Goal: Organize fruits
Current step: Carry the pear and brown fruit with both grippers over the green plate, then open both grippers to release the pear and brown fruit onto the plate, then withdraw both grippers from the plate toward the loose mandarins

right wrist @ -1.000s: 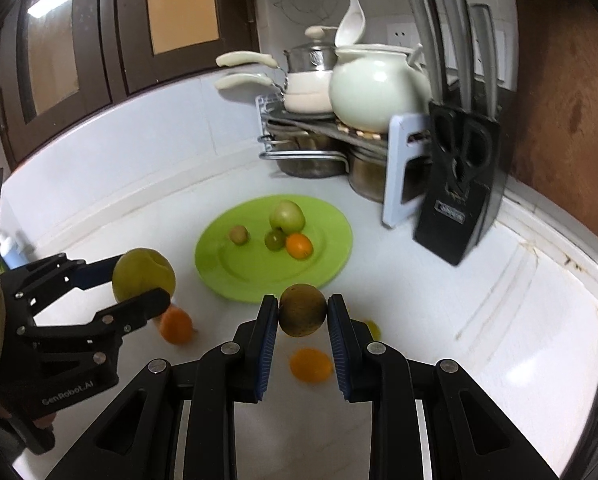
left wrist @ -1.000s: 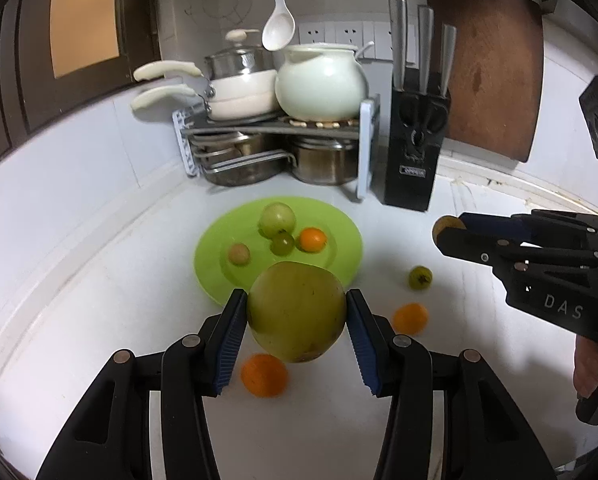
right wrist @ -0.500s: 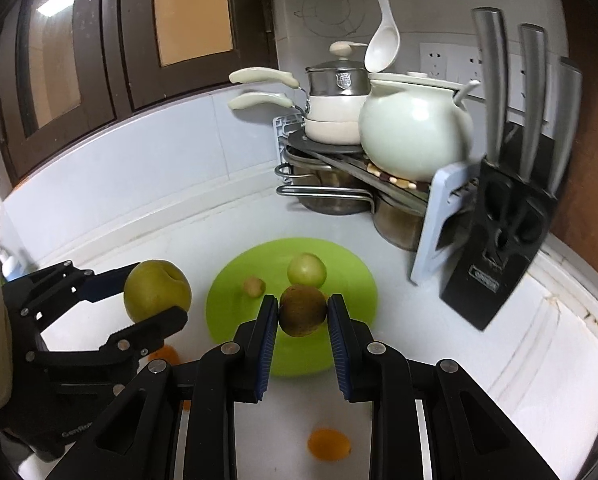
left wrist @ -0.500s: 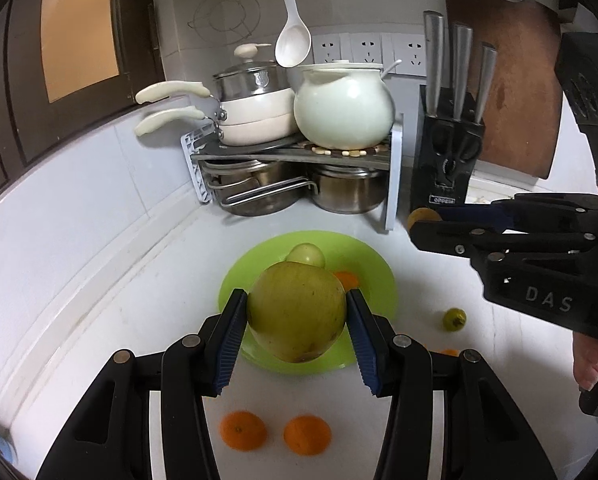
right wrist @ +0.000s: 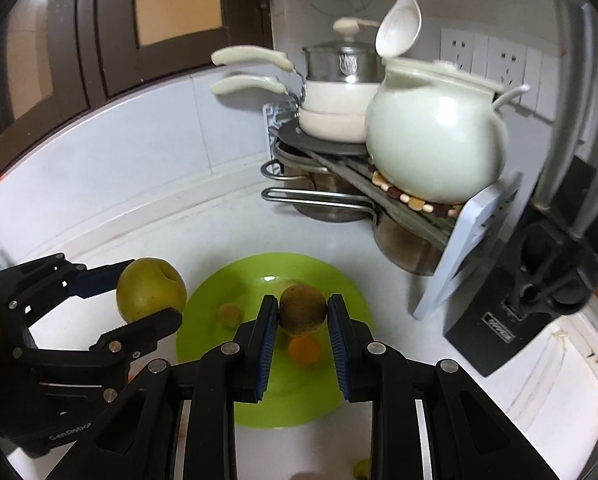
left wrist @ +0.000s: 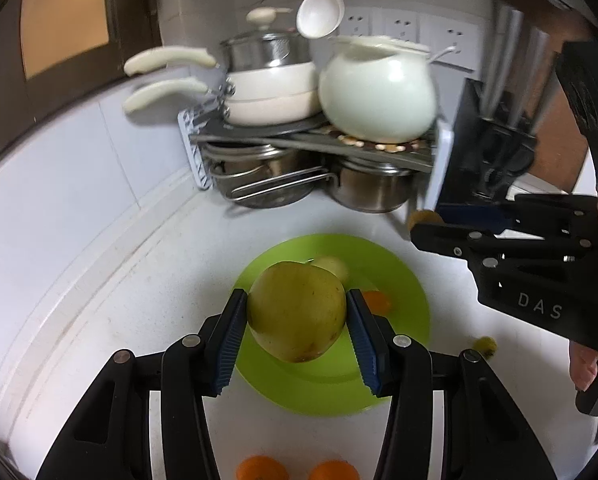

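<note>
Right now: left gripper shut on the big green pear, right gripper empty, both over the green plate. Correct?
Not quite. The right gripper isn't empty: its fingers clamp a small brown fruit, as the right wrist view shows. The left gripper does hold the big green pear, both over the green plate.

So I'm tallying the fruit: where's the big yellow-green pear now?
In the left wrist view the pear sits center frame, clamped in the left hand-held gripper above the green plate.

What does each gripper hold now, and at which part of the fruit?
The left gripper holds a big yellow-green pear by its two sides. The right gripper holds a small brown fruit, also by its sides.
</note>
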### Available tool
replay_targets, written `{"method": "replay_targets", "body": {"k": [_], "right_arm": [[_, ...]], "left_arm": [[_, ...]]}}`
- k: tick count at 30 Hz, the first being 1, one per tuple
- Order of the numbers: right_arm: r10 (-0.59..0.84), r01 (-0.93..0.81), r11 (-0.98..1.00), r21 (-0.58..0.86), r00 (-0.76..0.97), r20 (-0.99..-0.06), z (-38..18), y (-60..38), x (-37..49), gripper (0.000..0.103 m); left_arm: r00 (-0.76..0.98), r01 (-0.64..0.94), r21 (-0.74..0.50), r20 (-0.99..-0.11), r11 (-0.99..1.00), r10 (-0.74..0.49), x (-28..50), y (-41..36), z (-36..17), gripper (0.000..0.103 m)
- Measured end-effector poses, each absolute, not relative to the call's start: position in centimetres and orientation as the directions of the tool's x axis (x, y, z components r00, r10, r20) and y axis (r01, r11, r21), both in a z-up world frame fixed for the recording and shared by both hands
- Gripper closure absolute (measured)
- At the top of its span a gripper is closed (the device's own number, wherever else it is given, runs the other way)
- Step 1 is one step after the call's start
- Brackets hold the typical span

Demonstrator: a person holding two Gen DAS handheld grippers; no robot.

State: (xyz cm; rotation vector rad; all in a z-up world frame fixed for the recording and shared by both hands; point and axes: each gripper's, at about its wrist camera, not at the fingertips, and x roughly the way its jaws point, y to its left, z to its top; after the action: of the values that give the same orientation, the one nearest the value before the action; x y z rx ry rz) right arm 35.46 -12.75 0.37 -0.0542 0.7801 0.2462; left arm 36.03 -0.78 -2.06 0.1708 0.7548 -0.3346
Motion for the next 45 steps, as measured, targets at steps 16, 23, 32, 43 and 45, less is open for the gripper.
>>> {"method": "replay_targets", "body": {"k": [16, 23, 32, 43, 45], "right_arm": [[0.186, -0.260, 0.965, 0.029, 0.605, -0.774, -4.0, -13.1, 41.0, 0.076], [0.186, -0.250, 0.967, 0.037, 0.604, -0.775, -4.5, -13.5, 41.3, 0.076], [0.193, -0.244, 0.968, 0.049, 0.610, -0.768, -4.2, -13.5, 40.8, 0.076], [0.215, -0.239, 0.969, 0.067, 0.677, -0.704, -1.7, -14.1, 37.2, 0.067], [0.220, -0.238, 0.969, 0.071, 0.688, -0.692, -1.2, -14.5, 36.5, 0.065]], "left_arm": [[0.566, 0.347, -0.023, -0.792, 0.937, -0.229, 43.4, -1.1, -7.6, 0.054], [0.533, 0.371, -0.025, -0.813, 0.929, -0.234, 44.2, -1.8, -8.8, 0.053], [0.579, 0.360, -0.013, -0.781, 0.933, -0.234, 43.8, -1.6, -7.4, 0.051], [0.661, 0.310, -0.004, -0.718, 0.951, -0.218, 39.2, -1.0, -3.8, 0.037], [0.680, 0.306, -0.011, -0.697, 0.952, -0.227, 37.8, -0.9, -2.9, 0.035]]}}
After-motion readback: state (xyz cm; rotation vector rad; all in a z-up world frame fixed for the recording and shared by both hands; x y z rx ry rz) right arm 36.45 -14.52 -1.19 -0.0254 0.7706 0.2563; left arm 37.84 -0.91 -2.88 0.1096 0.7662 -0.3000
